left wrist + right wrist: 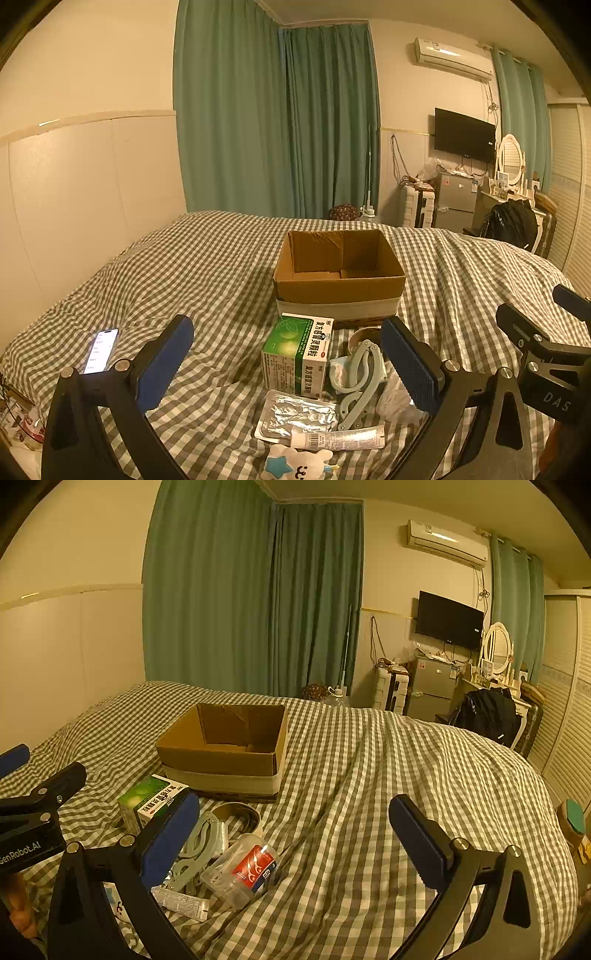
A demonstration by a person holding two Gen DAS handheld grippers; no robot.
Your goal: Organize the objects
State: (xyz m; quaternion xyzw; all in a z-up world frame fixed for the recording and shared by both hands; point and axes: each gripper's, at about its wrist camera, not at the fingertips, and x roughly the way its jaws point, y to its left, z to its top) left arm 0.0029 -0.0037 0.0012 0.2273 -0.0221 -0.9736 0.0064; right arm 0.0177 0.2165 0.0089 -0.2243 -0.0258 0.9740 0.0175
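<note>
An open, empty cardboard box (338,284) stands on the checkered bed; it also shows in the right wrist view (221,760). In front of it lie a green medicine box (295,352), a foil blister pack (299,415), a pale folding tool (360,380), a small tube (341,439) and a white plush toy (299,465). The right wrist view adds a clear jar with a red label (243,867) and a dark ring (236,814). My left gripper (291,363) is open above these items. My right gripper (299,845) is open, with the pile at its left finger.
A lit phone (101,349) lies on the bed at the left. The checkered quilt (388,768) spreads to the right. Green curtains (277,122) hang behind the bed. A small fridge (456,201), a dressing table and a chair with a black bag (511,221) stand at the far right.
</note>
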